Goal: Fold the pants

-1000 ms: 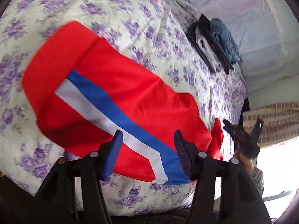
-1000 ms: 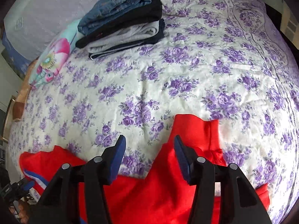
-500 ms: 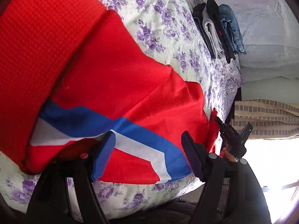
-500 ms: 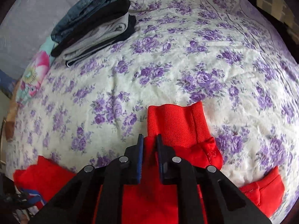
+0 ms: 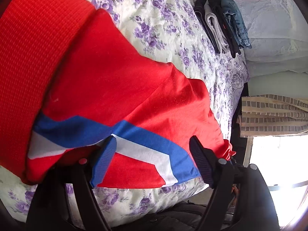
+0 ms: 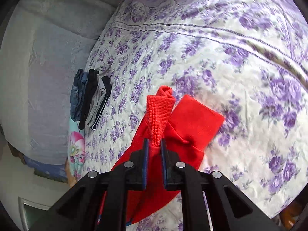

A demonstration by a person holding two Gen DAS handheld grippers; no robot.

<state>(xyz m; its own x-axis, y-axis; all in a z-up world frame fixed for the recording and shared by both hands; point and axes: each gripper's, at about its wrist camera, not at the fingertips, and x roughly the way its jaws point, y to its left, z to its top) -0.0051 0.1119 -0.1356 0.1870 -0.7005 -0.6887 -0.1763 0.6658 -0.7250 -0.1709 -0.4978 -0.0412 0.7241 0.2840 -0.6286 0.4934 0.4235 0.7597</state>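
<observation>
Red pants with a blue and white side stripe lie spread on the floral bedsheet. My left gripper hovers just over the striped part near the bed's near edge. Its jaws are opening; the stripe shows between the fingers and the pads do not press on it. In the right wrist view my right gripper is shut on a ribbed red leg cuff, which stands up bunched from the pads. The other leg cuff lies flat beside it on the sheet.
A stack of folded clothes in denim, black and grey lies at the far side of the bed, also in the right wrist view. A pale blue pillow lies behind it. A checked curtain hangs past the bed's edge.
My right gripper closed on the red cuff, then swung sideways and rolled, lifting the cuff off the sheet. My left gripper sank closer to the striped part and its jaws widened.
</observation>
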